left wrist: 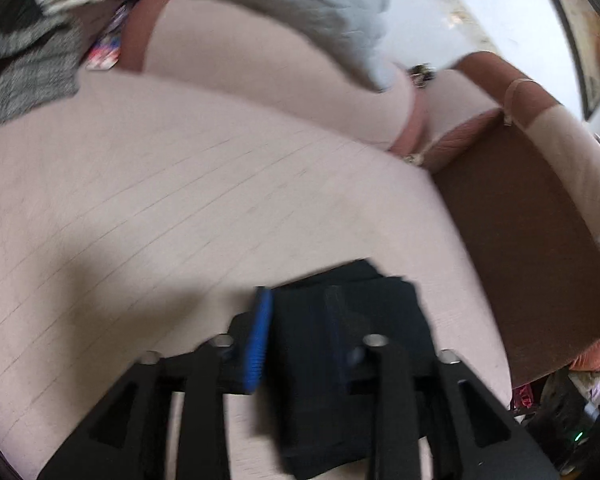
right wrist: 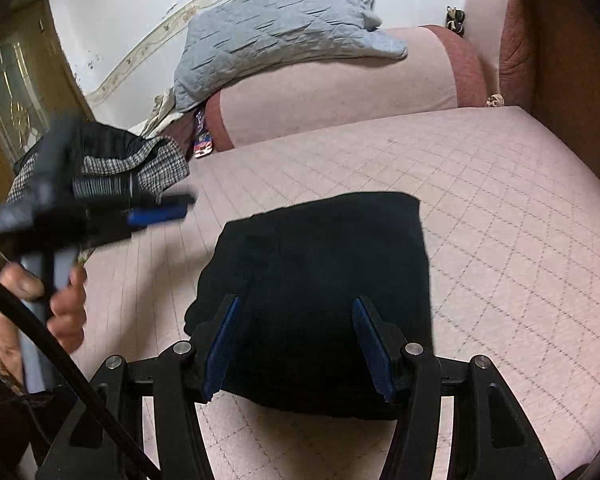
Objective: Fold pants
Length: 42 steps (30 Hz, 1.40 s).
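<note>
The black pants (right wrist: 320, 292) lie folded into a thick square on the pink quilted seat (right wrist: 500, 208). My right gripper (right wrist: 296, 300) hovers over their near edge, its blue pads (right wrist: 222, 344) wide apart and not pressing on the cloth. My left gripper (right wrist: 180, 206) is in the air to the left of the pants, held by a hand (right wrist: 66, 308), and it touches nothing. The left wrist view is blurred. There the left gripper (left wrist: 298, 292) shows a gap between its fingers, with the pants (left wrist: 312, 400) seen behind them.
A grey quilted blanket (right wrist: 284, 28) rests on the pink back cushion (right wrist: 340, 100). A grey checked garment (right wrist: 156, 164) lies at the left end of the seat. A brown panel (left wrist: 520, 232) bounds the seat on the right. A wooden door (right wrist: 8, 92) stands far left.
</note>
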Available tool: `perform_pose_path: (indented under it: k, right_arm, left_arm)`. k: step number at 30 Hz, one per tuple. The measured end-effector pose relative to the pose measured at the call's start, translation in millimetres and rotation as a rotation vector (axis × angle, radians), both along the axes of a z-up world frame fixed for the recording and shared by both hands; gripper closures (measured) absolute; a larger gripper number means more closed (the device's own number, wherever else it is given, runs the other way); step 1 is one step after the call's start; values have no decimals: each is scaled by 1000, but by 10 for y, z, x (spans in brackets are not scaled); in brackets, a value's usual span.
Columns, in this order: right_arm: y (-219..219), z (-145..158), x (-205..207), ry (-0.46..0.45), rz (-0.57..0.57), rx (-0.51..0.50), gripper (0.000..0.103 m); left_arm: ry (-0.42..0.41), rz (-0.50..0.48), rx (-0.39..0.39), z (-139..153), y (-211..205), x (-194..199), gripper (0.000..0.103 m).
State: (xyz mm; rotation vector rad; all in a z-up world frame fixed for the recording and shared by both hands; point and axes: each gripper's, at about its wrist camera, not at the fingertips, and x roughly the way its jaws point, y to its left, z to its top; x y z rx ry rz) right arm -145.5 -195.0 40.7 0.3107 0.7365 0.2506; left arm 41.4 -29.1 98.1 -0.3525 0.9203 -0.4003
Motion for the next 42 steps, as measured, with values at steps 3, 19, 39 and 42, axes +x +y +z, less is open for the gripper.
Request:
perform_pose_path:
  k: [3, 19, 39, 42]
  right_arm:
    - [87, -28, -5, -7, 9, -51, 40]
    - [-254, -38, -447, -102, -204, -70, 21]
    - [-117, -169, -681, -49, -264, -151, 21]
    - [21, -161, -699, -70, -228, -197, 21]
  left_arm:
    - [11, -10, 33, -141, -287, 99, 42]
    - [39, 158, 75, -359, 66, -145, 32]
    - [-60, 127, 359, -577, -202, -1250, 25]
    - [-69, 124, 367, -576, -209, -1263, 25]
